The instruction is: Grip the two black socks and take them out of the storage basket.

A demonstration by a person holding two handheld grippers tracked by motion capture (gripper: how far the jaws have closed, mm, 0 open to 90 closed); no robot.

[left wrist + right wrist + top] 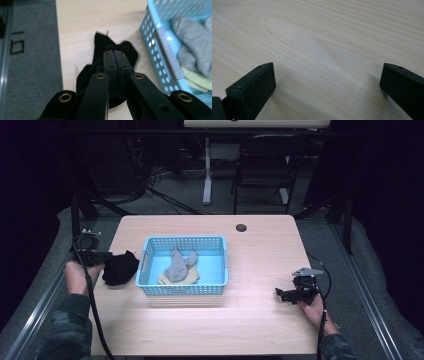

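Observation:
A black cloth (120, 268) lies bunched on the wooden table (260, 250), just left of a light-blue basket (185, 240). My left gripper (107, 257) comes in from the left edge, shut on the black cloth. In the left gripper view, the jaws meet at the left gripper (115, 52), with black cloth (100, 42) spreading out around and under them. The basket (155, 47) holds a grey cloth (177, 266) lying on a pale yellow one (192, 277). My right gripper (279, 293) rests low at the right front, open. The right gripper (327, 72) has bare wood between its jaws.
A round cable hole (241, 227) sits near the table's far edge. The table's left edge runs close to my left hand, with grey floor (30, 75) beyond it. A black chair (265, 165) and a desk leg (207, 175) stand behind the table.

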